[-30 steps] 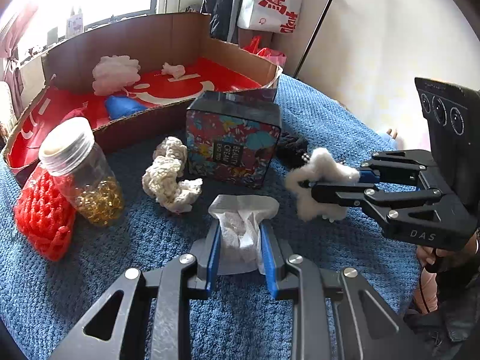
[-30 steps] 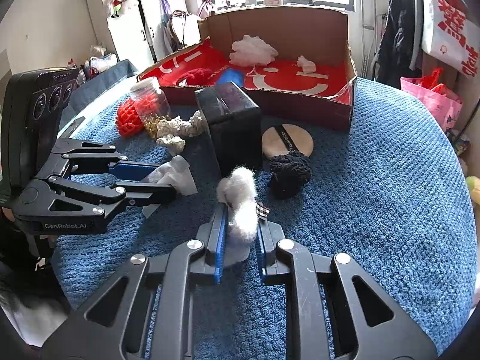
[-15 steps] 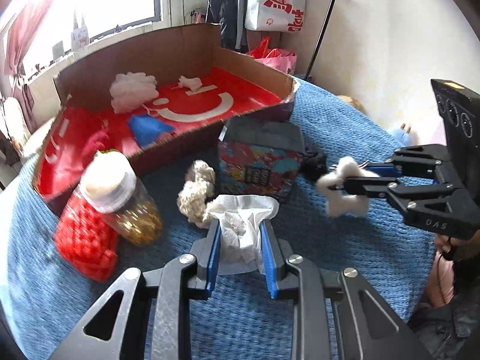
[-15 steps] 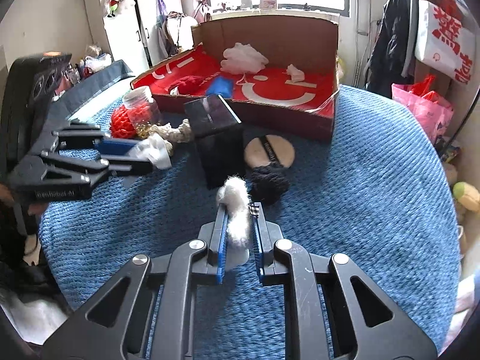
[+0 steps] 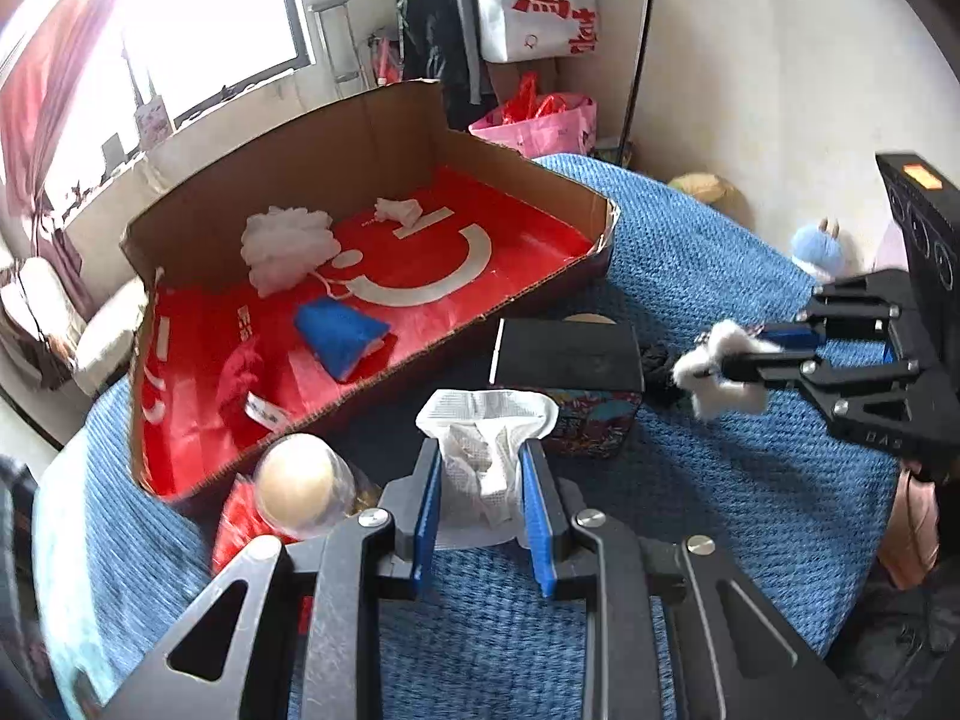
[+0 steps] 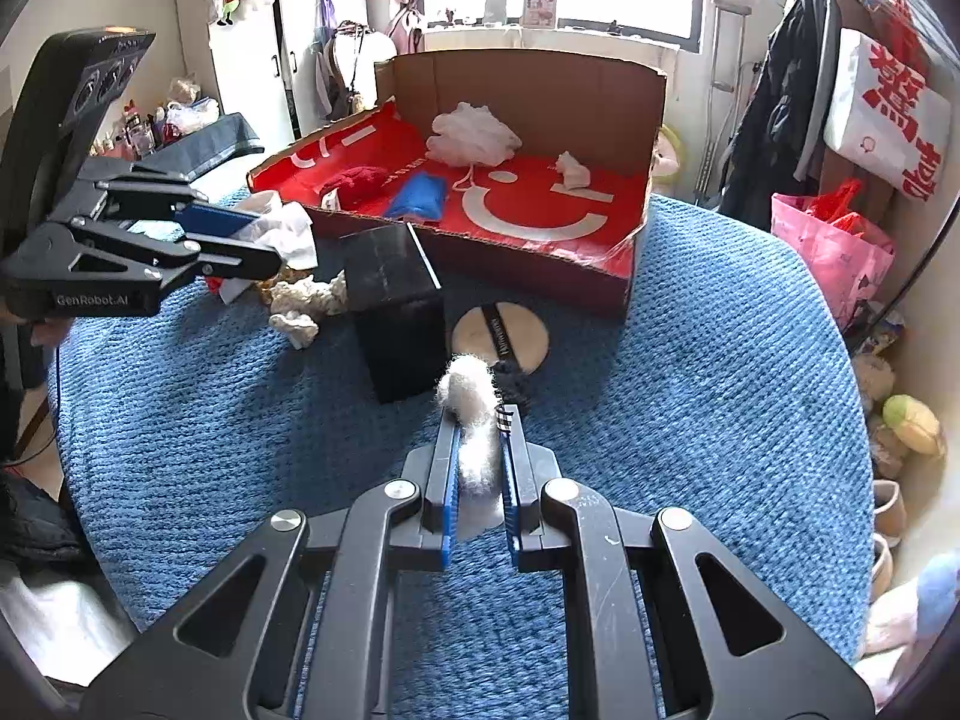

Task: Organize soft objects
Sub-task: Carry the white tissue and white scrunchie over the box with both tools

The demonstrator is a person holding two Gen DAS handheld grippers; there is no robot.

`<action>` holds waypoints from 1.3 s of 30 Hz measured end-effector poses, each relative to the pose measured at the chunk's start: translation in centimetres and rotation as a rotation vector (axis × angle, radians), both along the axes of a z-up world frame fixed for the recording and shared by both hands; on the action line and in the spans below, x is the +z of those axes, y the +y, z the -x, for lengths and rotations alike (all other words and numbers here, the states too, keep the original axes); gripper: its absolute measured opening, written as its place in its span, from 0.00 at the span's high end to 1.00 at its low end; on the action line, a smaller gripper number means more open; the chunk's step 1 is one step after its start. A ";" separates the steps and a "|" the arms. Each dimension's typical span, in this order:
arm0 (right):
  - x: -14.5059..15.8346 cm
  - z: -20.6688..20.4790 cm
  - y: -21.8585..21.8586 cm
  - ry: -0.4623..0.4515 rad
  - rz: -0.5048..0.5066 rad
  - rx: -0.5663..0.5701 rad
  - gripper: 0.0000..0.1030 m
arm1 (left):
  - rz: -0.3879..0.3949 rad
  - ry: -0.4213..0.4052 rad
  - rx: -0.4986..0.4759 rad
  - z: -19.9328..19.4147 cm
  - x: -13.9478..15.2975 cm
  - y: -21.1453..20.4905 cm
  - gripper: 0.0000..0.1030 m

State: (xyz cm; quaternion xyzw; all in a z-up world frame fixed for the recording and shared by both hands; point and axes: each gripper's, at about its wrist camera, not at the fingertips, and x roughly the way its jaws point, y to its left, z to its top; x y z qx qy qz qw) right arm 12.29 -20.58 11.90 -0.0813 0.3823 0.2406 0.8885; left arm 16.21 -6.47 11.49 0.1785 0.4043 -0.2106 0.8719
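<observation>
A crumpled white cloth (image 5: 489, 456) is pinched between the nearly closed blue pads of the left gripper (image 5: 483, 507), held above the blue knitted cover (image 5: 750, 510), just in front of the cardboard box (image 5: 372, 138). A white fluffy tuft (image 6: 474, 420) is clamped tight in the right gripper (image 6: 477, 462), whose jaws are drawn almost fully together. Both pieces are judged very light, limp and compressible, so a bunched middle is the safest hold; a loose corner could slip free. The box's near wall (image 6: 540, 264) is low, and bare red floor (image 5: 510, 240) is left between the white mesh puff (image 5: 287, 247) and the blue pouch (image 5: 339, 333). The black tin (image 6: 393, 294) and the capped jar (image 5: 297, 483) stand close under the route, so height must be kept.
</observation>
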 end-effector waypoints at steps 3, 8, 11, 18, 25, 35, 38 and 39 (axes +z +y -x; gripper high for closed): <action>0.1 -0.6 -0.2 -0.005 0.027 -0.001 0.89 | -0.047 0.002 -0.019 -0.8 0.7 -0.2 0.74; 0.1 -2.1 -0.4 0.001 0.061 0.000 0.89 | -0.124 0.015 -0.039 -2.4 1.5 -0.5 0.74; 0.2 -3.0 -0.4 0.006 0.070 0.001 0.89 | -0.167 0.026 -0.049 -3.7 1.6 -0.8 0.74; 0.7 -4.9 -0.3 0.009 0.085 -0.001 0.89 | -0.216 0.077 -0.072 -6.5 1.2 -1.3 0.74; 1.9 -7.0 0.3 -0.001 0.089 0.010 0.89 | -0.228 0.128 -0.102 -9.3 0.4 -2.1 0.74; 3.9 -10.3 1.3 -0.009 0.064 0.029 0.89 | -0.197 0.154 -0.125 -12.4 0.5 -3.1 0.74; 4.3 -11.3 1.9 -0.003 0.046 0.044 0.89 | -0.184 0.175 -0.133 -13.2 0.3 -3.5 0.74; 4.4 -11.9 2.2 -0.002 0.038 0.046 0.89 | -0.182 0.182 -0.136 -13.6 0.2 -3.7 0.74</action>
